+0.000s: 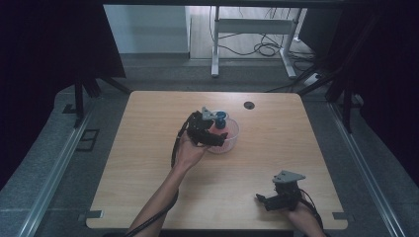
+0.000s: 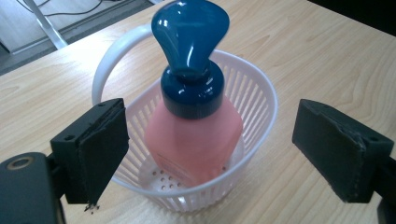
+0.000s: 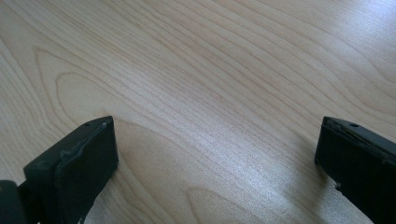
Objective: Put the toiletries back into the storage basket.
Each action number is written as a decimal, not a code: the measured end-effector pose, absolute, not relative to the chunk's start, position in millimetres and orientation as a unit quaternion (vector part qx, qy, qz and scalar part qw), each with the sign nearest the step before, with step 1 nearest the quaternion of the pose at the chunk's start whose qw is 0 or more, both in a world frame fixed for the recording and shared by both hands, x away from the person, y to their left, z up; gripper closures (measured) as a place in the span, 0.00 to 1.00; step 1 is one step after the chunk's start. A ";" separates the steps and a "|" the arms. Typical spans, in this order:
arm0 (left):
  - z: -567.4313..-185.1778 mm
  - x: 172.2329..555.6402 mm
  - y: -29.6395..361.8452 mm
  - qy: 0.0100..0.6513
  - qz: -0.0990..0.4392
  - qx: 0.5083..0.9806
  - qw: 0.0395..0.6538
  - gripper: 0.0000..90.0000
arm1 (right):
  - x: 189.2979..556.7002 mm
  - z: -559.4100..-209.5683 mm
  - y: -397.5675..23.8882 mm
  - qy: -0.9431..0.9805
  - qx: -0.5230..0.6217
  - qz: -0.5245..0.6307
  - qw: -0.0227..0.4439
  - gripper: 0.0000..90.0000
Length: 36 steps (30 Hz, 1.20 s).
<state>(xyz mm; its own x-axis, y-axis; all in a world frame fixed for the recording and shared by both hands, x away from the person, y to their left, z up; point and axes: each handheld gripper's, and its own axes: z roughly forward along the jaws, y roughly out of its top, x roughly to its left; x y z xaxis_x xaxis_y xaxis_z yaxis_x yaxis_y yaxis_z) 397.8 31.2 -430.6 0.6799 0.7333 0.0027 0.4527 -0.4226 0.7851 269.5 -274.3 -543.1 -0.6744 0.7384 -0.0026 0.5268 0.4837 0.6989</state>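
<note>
Upright pink bottle (image 2: 194, 140), white basket (image 2: 252, 93)

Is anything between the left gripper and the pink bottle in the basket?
Only the white basket: its near wall stands in front of the bottle's lower body. The pink bottle and its blue pump top rise above the rim, unobstructed. The left gripper is open.

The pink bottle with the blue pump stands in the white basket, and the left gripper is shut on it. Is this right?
Not quite. The pink bottle does stand in the white basket, but the left gripper is open: the left gripper view shows its jaws wide apart, clear of bottle and basket.
</note>
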 end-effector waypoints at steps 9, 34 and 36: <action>-431.6 390.8 39.6 0.365 0.167 0.821 0.405 0.12 | 269.5 -543.1 -274.3 0.847 0.373 0.345 0.153 0.00; -443.3 362.8 50.7 0.361 0.165 0.826 0.400 0.12 | 269.5 -543.1 -274.1 0.847 0.374 0.344 0.154 0.00; -444.4 360.3 51.8 0.358 0.164 0.826 0.403 0.12 | 269.8 -543.0 -274.1 0.848 0.373 0.344 0.153 0.00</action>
<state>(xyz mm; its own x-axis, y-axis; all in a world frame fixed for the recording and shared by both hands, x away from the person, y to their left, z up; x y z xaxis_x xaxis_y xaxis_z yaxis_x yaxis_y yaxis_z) 360.3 51.8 -444.4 0.6894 0.7242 -0.0181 0.4605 -0.4188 0.7826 269.8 -274.1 -543.0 -0.6742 0.7386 -0.0034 0.5274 0.4847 0.6978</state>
